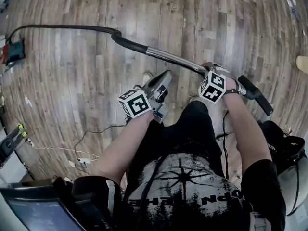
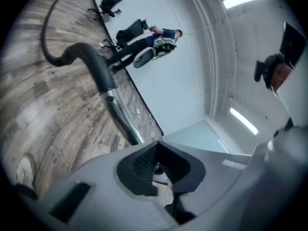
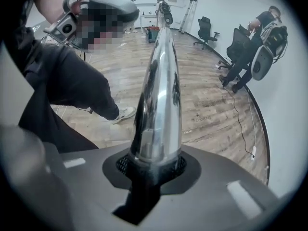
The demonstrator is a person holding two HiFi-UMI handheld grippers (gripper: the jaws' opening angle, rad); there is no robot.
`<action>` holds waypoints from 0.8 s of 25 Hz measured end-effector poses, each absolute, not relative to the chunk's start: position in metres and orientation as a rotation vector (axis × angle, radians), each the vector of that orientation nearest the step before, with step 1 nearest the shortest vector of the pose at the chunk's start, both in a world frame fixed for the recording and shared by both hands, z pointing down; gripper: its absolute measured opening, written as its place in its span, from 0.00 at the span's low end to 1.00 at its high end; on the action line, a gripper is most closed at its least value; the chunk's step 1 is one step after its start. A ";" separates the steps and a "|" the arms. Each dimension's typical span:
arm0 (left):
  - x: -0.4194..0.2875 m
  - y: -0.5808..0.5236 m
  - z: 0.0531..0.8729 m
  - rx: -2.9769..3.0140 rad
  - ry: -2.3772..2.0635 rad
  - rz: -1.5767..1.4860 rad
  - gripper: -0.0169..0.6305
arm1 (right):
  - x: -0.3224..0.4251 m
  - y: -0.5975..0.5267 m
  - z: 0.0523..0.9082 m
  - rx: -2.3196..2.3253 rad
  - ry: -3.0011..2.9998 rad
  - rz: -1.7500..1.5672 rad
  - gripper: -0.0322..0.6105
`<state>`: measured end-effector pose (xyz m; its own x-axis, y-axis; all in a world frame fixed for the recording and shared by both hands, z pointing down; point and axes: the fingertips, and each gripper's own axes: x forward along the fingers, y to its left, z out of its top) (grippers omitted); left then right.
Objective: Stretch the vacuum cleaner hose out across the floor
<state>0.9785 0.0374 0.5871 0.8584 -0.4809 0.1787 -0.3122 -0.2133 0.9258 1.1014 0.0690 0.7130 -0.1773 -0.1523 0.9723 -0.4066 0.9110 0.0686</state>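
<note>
You have one black hose. It lies on the wooden floor and runs from the left to one chrome tube. Of your two grippers, the right gripper is clamped on this tube. The left gripper is closed on nothing, near the tube. One thin white cable lies beside your legs, and one red box lies at the left edge.

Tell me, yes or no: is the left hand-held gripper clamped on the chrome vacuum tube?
No; the left hand-held gripper has its jaws shut on nothing, and the chrome tube runs along the floor beyond them.
</note>
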 end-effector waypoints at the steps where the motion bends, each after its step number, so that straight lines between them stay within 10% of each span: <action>1: 0.989 0.038 0.598 1.898 -0.564 -0.120 0.03 | 1.109 0.066 0.732 0.428 -1.749 0.231 0.19; 20: 1.050 0.004 0.805 2.661 -0.431 0.288 0.03 | 1.216 0.047 1.132 0.580 -1.746 0.219 0.15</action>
<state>1.0505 0.0043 0.8051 0.9302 -0.2538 0.2652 -0.3424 -0.8604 0.3775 1.2156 0.0468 1.1316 -0.1531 -0.2634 0.9525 -0.4904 0.8570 0.1582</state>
